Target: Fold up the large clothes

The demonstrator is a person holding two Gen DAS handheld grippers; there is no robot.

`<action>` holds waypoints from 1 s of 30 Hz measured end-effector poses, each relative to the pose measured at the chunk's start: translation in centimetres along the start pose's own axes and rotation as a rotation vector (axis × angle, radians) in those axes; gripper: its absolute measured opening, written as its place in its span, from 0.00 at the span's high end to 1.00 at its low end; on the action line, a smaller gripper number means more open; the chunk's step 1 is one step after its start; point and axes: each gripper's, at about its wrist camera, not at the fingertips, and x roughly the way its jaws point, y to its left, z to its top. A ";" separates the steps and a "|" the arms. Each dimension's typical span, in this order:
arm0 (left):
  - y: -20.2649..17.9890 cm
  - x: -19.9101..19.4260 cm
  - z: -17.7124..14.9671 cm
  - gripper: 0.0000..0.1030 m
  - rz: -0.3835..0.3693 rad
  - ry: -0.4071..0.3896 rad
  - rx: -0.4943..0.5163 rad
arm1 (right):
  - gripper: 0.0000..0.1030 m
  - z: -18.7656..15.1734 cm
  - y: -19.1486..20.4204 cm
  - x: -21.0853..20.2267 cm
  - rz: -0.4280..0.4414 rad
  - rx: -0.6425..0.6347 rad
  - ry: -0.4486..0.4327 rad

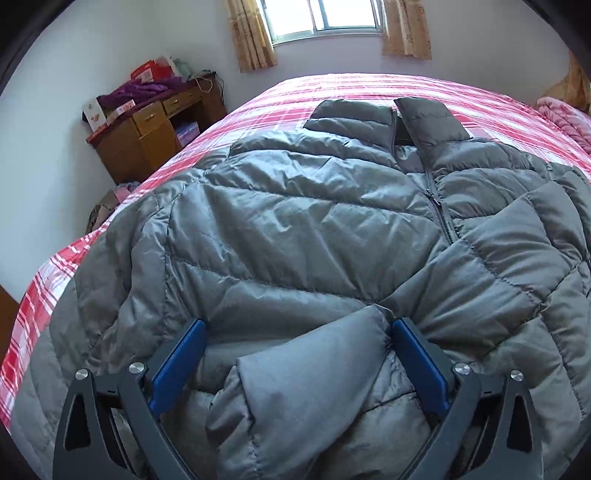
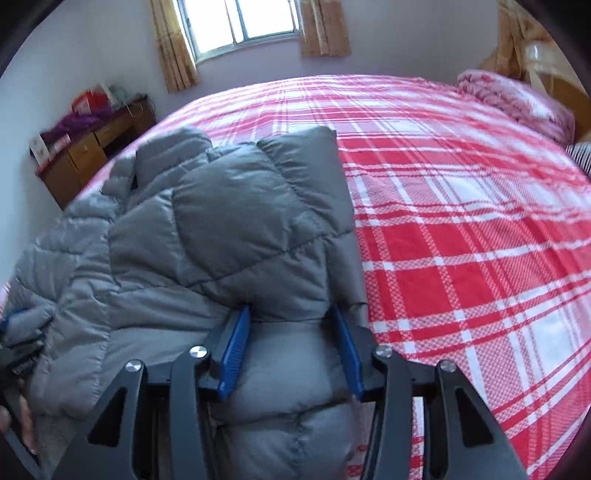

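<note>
A grey quilted puffer jacket (image 1: 314,221) lies front up on the red-and-white plaid bed (image 2: 461,240), its zipper partly closed and its collar toward the window. The left gripper (image 1: 299,332) has its jaws spread wide around a loose sleeve end. The right gripper (image 2: 291,325) has its jaws pinching a bunched sleeve folded over the jacket's edge.

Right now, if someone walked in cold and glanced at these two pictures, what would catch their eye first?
First, the big grey puffer jacket spread front-up on the red plaid bedspread, collar toward the bright window. Next, the blue-padded grippers at its near edge: the left gripper wide around a folded sleeve end, the right gripper astride the jacket's right side. A cluttered wooden desk stands far left.
</note>
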 end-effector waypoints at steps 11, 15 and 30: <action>-0.3 0.1 -0.1 0.01 0.005 -0.008 -0.002 | 0.51 0.4 0.9 0.5 -0.056 -0.048 0.017; -0.1 0.0 -0.2 0.01 0.002 -0.011 -0.004 | 0.50 1.0 1.2 0.1 -0.062 -0.071 0.032; 0.3 0.1 -0.3 0.01 -0.022 -0.006 -0.022 | 0.33 -0.4 7.5 -0.2 0.021 -0.187 0.015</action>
